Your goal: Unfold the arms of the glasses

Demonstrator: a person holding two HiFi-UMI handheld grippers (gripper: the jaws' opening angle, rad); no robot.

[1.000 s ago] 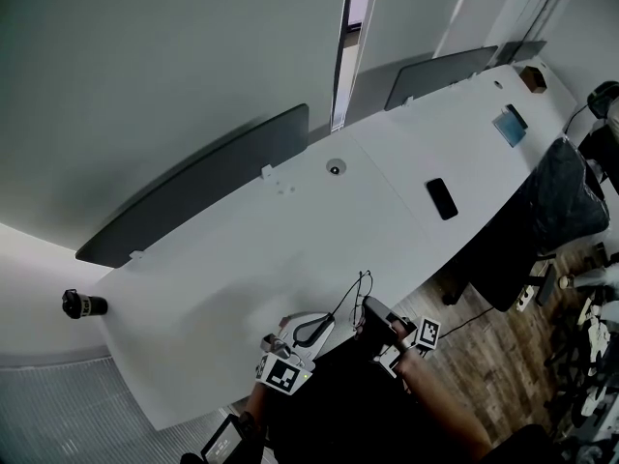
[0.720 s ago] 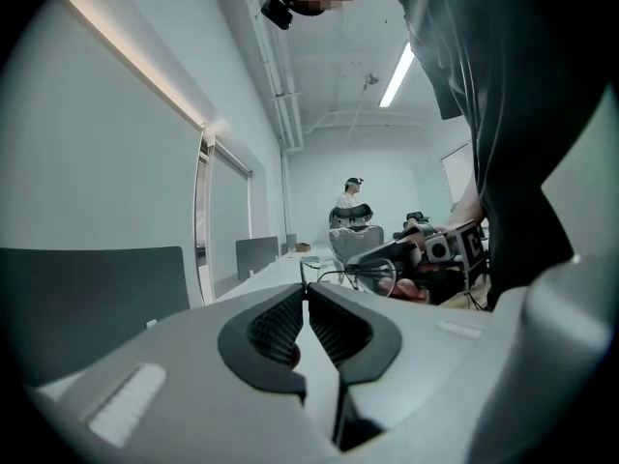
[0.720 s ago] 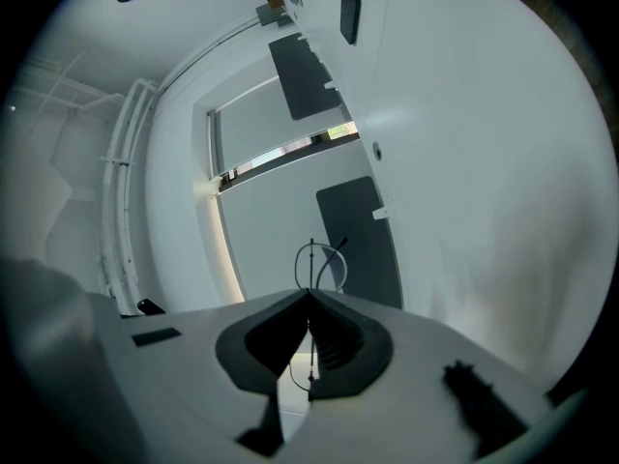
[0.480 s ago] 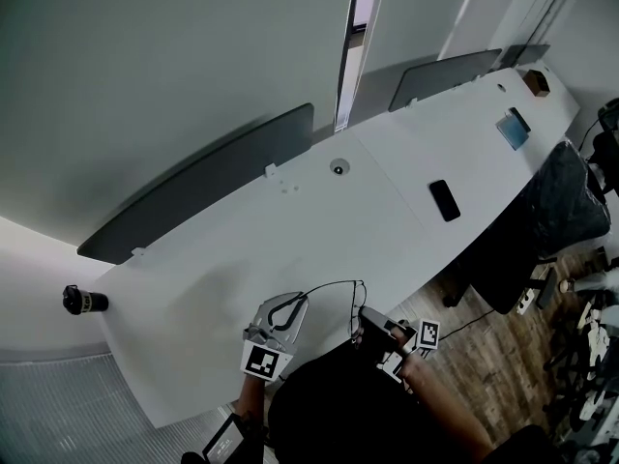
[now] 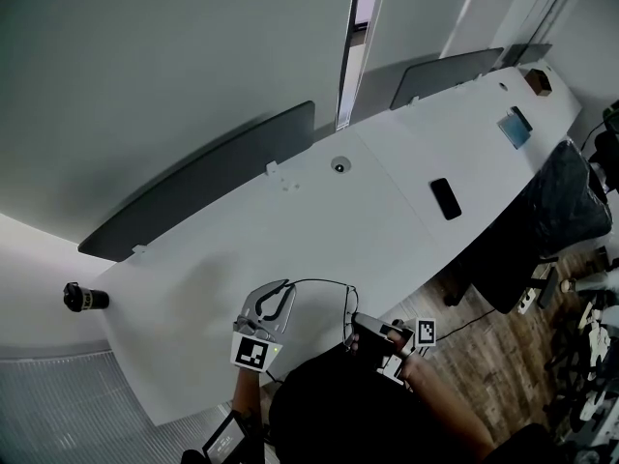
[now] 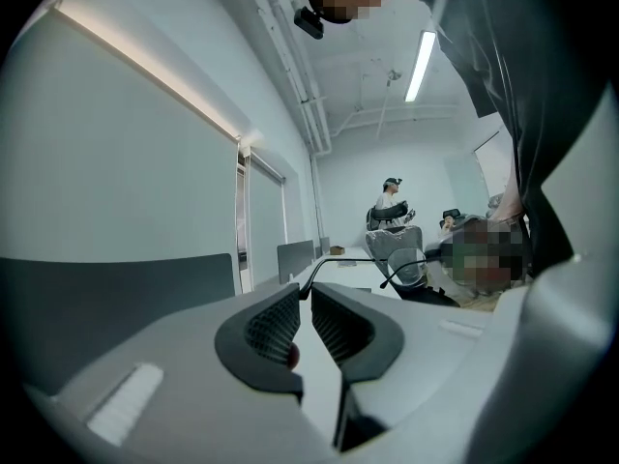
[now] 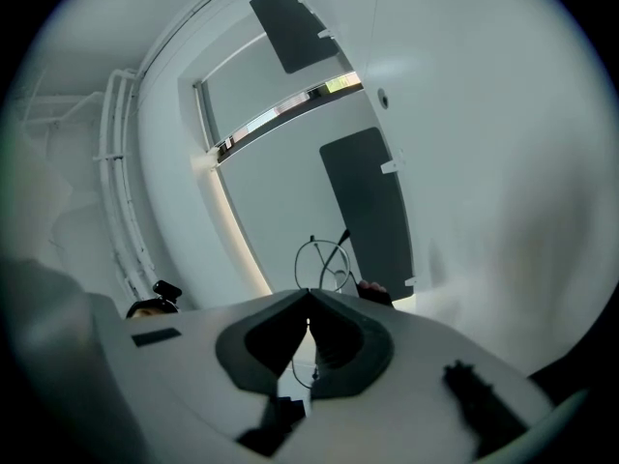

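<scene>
The thin black wire glasses (image 5: 327, 282) hang over the near edge of the white table (image 5: 222, 259), stretched between both grippers. My left gripper (image 5: 286, 286) pinches the tip of one arm, which now runs out sideways from the frame. In the left gripper view the arm's end sits between the fingertips of the left gripper (image 6: 305, 296), and the glasses (image 6: 406, 263) show a lens further off. These jaws have just been opening slightly, with the arm still between them. My right gripper (image 5: 352, 321) is shut on the frame. In the right gripper view a round lens of the glasses (image 7: 324, 259) shows just past the right gripper (image 7: 309, 319).
On the table's far right lie a black phone (image 5: 444, 198), a blue item (image 5: 513, 127) and a small brown box (image 5: 539, 81). Grey dividers (image 5: 208, 174) line the back edge. A black chair (image 5: 561, 206) stands at the right, and a black cylinder (image 5: 82, 300) at the far left.
My left gripper has moved left, away from the right gripper, drawing the glasses' arm out from the frame. The right gripper shifted slightly with the frame.
</scene>
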